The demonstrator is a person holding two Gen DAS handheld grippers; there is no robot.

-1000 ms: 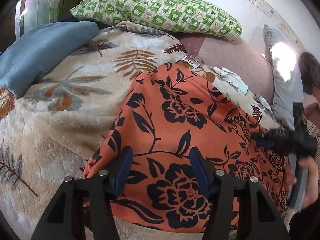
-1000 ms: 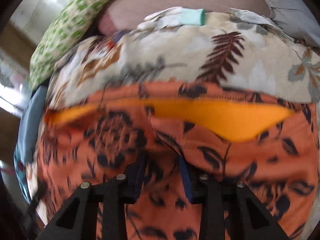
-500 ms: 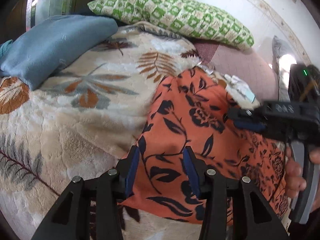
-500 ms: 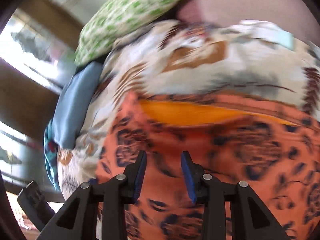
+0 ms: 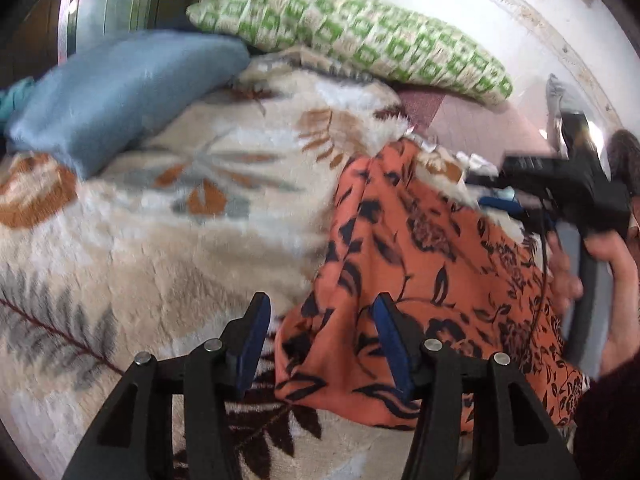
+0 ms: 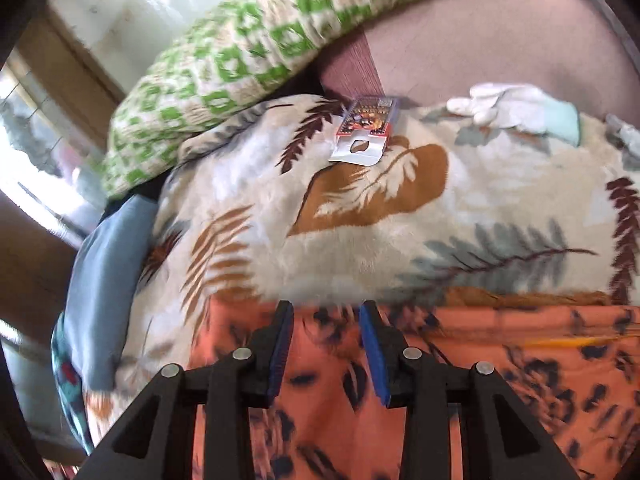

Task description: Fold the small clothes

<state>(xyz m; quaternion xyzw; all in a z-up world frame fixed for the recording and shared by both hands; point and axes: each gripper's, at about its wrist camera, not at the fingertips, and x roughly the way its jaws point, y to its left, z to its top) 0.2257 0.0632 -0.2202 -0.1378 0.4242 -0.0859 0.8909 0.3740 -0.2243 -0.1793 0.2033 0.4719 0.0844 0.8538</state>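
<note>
A bed covered by a cream blanket (image 5: 168, 240) with leaf prints fills both views, and the widest bare stretch of it lies ahead and to the left of the left tongs (image 5: 320, 344). Beyond the blanket's far edge a mauve sheet (image 6: 500, 40) shows, ahead of the right tongs (image 6: 326, 344). The orange garment (image 5: 420, 280) with dark flowers lies on the blanket, running from under the left tongs away to the right. Its near left edge sits between the left tongs' blue pads, which stand apart and have just been opening, not pressing on the cloth. In the right wrist view the garment's far edge runs level just ahead of the right tongs, whose pads are parted above the cloth and grip nothing that can be seen. A green-checked pillow (image 5: 352, 36) lies far ahead, and a blue pillow (image 5: 116, 88) far left of the left tongs. A hand (image 5: 592, 272) holds the right tongs over the garment's right side. A pale glove (image 6: 516, 108) lies ahead right of the right tongs. A small printed card packet (image 6: 364, 128) lies straight ahead of them; its print is too blurred to read.
</note>
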